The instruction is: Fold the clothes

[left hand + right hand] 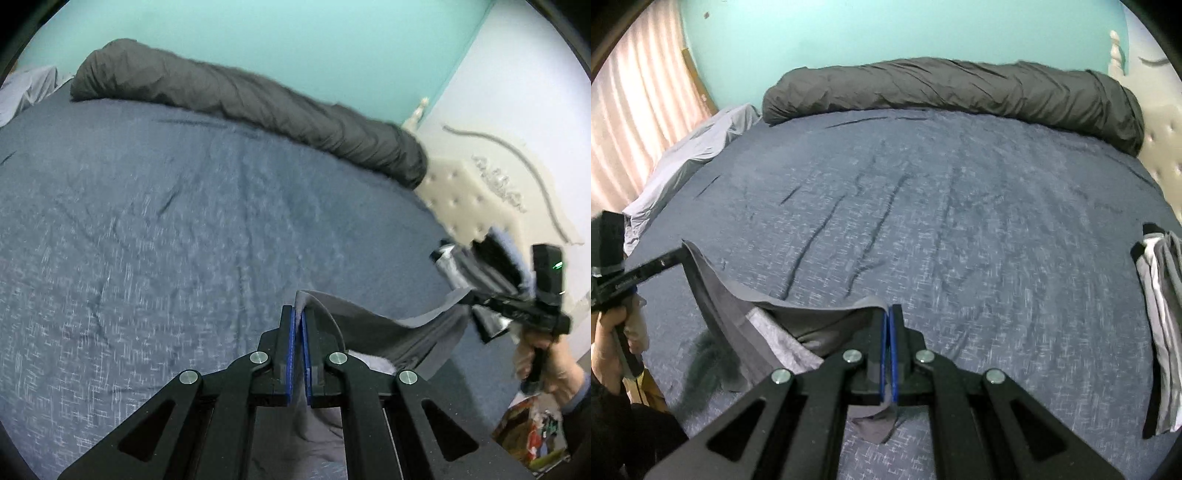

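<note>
We hold the shirt (783, 325) pinched in left gripper (298, 314) and right gripper (889, 314); keep the 2 level, edge taut over bed (960, 221).

A bed (960, 206) with a blue cover fills the room. Teal wall (886, 33) behind, pink curtain (639, 103) at left

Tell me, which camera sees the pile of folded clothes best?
The right wrist view. The folded clothes lie on the blue bedspread at the picture's right edge, steady and unblocked. In the left wrist view, the pile is blurred and mostly hidden behind the right gripper.
</note>
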